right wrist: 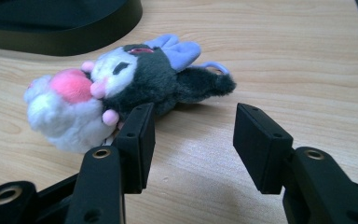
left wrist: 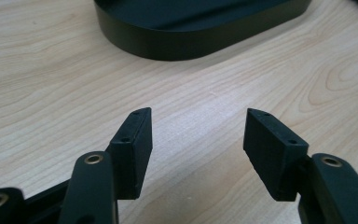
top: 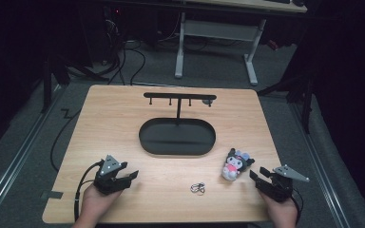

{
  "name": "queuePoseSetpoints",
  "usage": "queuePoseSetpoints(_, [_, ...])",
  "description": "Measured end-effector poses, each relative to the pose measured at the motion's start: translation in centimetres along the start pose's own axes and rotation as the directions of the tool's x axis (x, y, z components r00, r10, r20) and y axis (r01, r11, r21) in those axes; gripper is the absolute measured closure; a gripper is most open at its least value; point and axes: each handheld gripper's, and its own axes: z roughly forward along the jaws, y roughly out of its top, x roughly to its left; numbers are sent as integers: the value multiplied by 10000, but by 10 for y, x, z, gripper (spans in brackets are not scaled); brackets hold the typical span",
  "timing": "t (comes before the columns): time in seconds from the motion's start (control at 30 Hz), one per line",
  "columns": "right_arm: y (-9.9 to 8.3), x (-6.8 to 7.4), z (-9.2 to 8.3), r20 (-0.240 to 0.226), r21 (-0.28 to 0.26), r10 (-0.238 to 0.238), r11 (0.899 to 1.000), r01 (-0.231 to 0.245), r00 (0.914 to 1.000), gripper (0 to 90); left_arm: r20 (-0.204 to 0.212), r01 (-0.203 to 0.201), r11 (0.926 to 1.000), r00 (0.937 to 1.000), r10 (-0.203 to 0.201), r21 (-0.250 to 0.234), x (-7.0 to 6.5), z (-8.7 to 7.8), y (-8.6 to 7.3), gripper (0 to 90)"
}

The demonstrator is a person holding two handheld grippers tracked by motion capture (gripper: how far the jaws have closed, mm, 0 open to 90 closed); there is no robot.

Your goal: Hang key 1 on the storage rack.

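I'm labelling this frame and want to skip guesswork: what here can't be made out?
- Ring, high view: too small to tell whether it is one wire loop or several, or a key ring.
- Hooks on the stand, high view: too small and dark to count surely.
- Tray, left gripper view: cut off by the top edge.
- Plush toy, right gripper view: its underside is hidden against the table; one jaw covers its lower edge.

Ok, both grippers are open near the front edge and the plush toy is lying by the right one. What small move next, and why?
Probably ease the right gripper forward and a little toward its left jaw's side, so its open jaws straddle the small grey, white and pink plush toy. The toy lies on the wooden table just ahead, off-centre beyond the left jaw, with nothing gripped yet. The left gripper faces bare wood.
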Motion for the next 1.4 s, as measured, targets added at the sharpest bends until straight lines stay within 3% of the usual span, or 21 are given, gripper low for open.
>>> queuePoseSetpoints(0.13, [-1,-2,2,110,65,99,9999,-100,9999,516,-95,-43,10000,9999,43,17,1,-1,-3,413])
queuePoseSetpoints(0.17, [-2,-2,1,153,47,19,10000,-20,9999,557,-119,-99,9999,9999,100,92,1,-2,-4,405])
queuePoseSetpoints(0.2, [-2,-1,1,282,72,-387,9992,385,9989,672,-98,-39,10000,9999,39,37,0,-3,-5,393])
queuePoseSetpoints(0.23, [-2,-1,1,282,72,-387,9992,385,9989,672,-97,-62,10000,9999,62,29,1,-4,-5,393])
queuePoseSetpoints(0.27, [0,-2,0,348,0,-479,9988,480,9982,779,-119,-10,10000,9999,10,-47,1,-6,-5,383])
queuePoseSetpoints(0.4, [2,-5,5,313,205,-379,9991,372,9988,861,-341,22,9992,9994,-36,-398,-1,-15,-5,371])
queuePoseSetpoints(0.57, [9,-5,22,100,593,-545,9968,539,9985,861,-568,-116,9995,9983,99,-298,-2,-22,-12,366])
queuePoseSetpoints(0.7, [20,5,38,423,780,-1289,9890,1253,9908,837,-789,-88,9995,9969,63,-314,0,-29,-18,363])
queuePoseSetpoints(0.9, [29,11,58,338,766,-1719,9826,1690,9845,811,-973,109,9994,9952,-141,-333,4,-41,-27,365])
queuePoseSetpoints(1.03, [35,11,65,173,791,-1718,9823,1700,9850,806,-1072,174,9992,9940,-211,-354,6,-47,-30,367])
queuePoseSetpoints(1.17, [35,11,61,131,729,-1683,9833,1669,9857,781,-1039,115,9991,9945,-157,-413,4,-48,-30,366])
queuePoseSetpoints(1.4, [29,9,49,152,451,-1204,9918,1196,9926,613,-1023,-134,9988,9947,85,-474,2,-42,-26,366])
